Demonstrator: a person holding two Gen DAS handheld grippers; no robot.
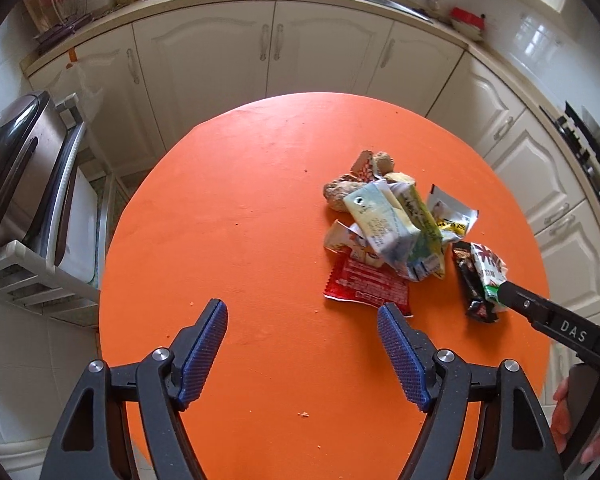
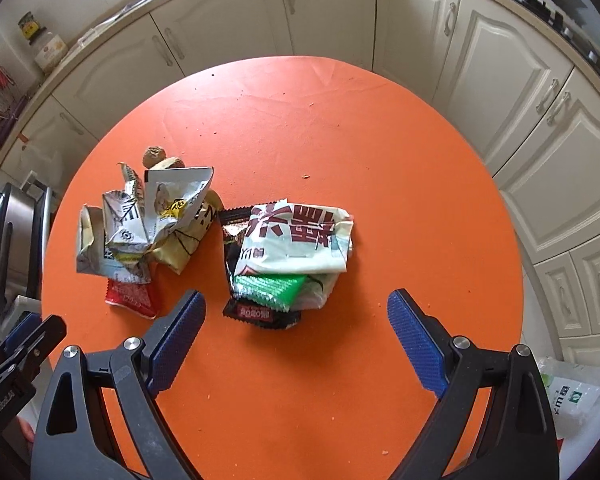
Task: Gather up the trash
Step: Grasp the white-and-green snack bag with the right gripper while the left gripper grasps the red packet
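Both tools hang over the round orange table [image 2: 380,152] with their blue ribbed pads spread apart and nothing between them. On the left wrist view, the left tool [image 1: 302,324] is released above bare orange surface at about 6 o'clock of the table. On the right wrist view, the right tool [image 2: 296,312] is also released, and its pads stand at either side of the near end of a small stack of wrappers, without pressing on it.

That stack lies near the table's middle in the right view: a white crumpled wrapper with dark red characters [image 2: 300,236] on top, a green foil packet [image 2: 268,288] under it, and a black wrapper [image 2: 260,314] at the bottom.

A bigger heap of trash sits at 9 o'clock from this stack: crushed pale drink cartons [image 2: 120,232], a torn white sachet [image 2: 176,192], a flat red packet [image 2: 134,298] and brown nut shells [image 2: 154,156] at its far edge. Cream kitchen cabinets [image 2: 328,4] curve behind the table.
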